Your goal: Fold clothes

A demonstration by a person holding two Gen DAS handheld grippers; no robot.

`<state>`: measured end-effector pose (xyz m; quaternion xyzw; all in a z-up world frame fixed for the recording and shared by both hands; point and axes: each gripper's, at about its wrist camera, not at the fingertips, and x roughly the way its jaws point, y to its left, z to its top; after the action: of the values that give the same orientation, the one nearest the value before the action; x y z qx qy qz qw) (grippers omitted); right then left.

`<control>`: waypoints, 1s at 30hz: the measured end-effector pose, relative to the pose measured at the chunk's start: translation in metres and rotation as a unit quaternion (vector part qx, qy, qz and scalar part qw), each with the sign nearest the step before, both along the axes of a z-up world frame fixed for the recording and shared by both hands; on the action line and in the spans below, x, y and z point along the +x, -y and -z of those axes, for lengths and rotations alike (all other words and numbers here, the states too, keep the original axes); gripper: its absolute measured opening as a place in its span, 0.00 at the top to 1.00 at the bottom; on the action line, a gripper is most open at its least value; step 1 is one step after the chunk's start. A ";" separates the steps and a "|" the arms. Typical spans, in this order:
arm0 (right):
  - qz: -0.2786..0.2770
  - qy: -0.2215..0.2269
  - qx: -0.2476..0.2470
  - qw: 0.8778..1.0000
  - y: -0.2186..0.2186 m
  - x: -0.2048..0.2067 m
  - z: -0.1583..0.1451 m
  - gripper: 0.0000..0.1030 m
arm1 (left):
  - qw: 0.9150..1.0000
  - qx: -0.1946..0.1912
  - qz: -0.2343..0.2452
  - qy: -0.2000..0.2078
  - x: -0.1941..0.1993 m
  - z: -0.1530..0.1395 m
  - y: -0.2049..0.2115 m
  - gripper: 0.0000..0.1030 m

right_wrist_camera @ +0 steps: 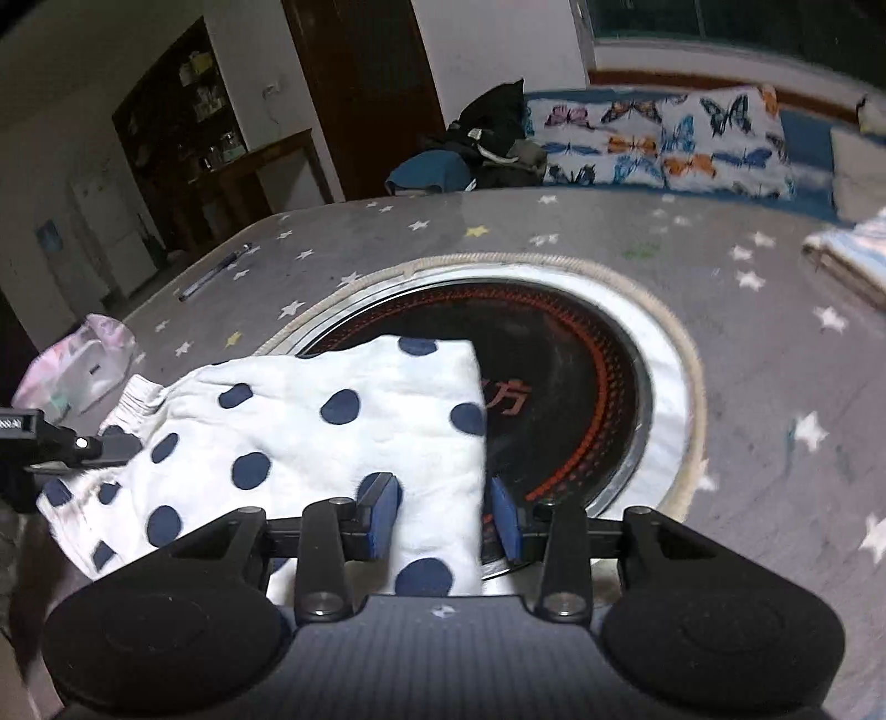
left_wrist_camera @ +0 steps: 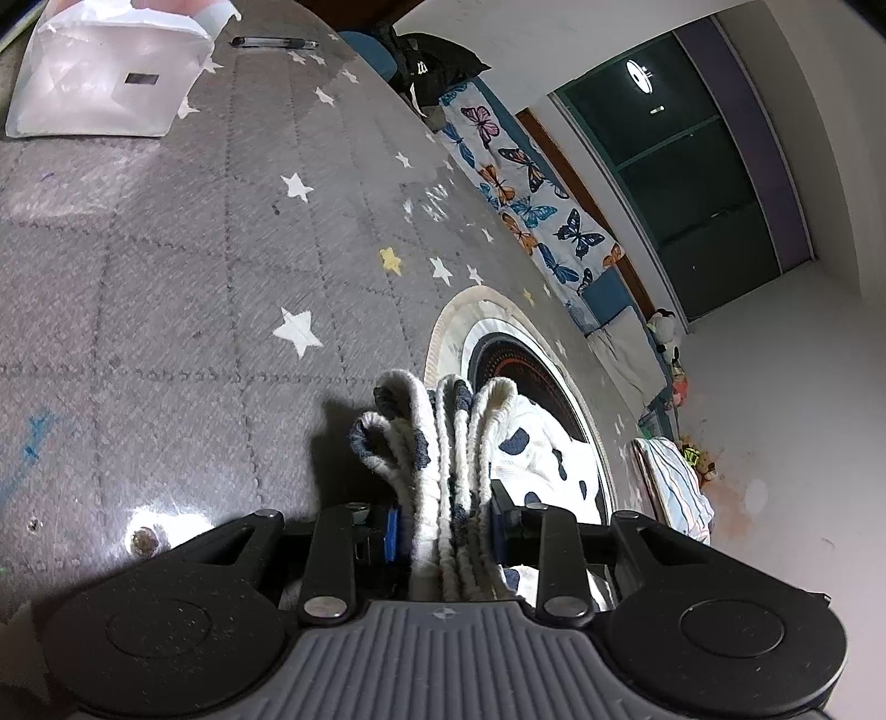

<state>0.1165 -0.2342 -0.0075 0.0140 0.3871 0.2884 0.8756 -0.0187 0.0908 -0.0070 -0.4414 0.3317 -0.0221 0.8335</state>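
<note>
A white garment with navy polka dots lies folded on the grey star-patterned table cover, partly over a round black cooktop. My left gripper is shut on the garment's bunched ribbed waistband; it also shows at the left edge of the right wrist view. My right gripper is open, its blue pads straddling the garment's near right edge, just above the cloth.
A white plastic bag and a pen lie at the table's far side. A folded striped cloth lies on the right. A butterfly-print cushion and dark clothes sit on a bench beyond.
</note>
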 end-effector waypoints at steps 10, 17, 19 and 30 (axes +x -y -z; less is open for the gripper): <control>0.011 -0.001 0.037 0.999 0.003 -0.015 -0.010 0.93 | 1.000 0.028 0.001 -0.007 0.004 -0.008 0.008 0.69; 0.048 0.044 0.053 0.996 0.044 -0.045 -0.039 0.95 | 0.998 0.037 0.049 0.003 0.026 -0.026 0.049 0.69; 0.068 0.055 0.048 0.995 0.064 -0.052 -0.045 0.95 | 0.997 0.037 0.070 0.006 0.037 -0.030 0.068 0.69; 0.207 0.087 0.002 0.974 0.188 -0.066 -0.063 0.95 | 0.978 0.053 0.200 0.017 0.116 -0.039 0.215 0.69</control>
<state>0.0506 -0.4225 0.0557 0.0703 0.2980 0.1017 0.9465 0.0971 -0.1246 0.0319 -0.3204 0.3998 -0.1784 0.8400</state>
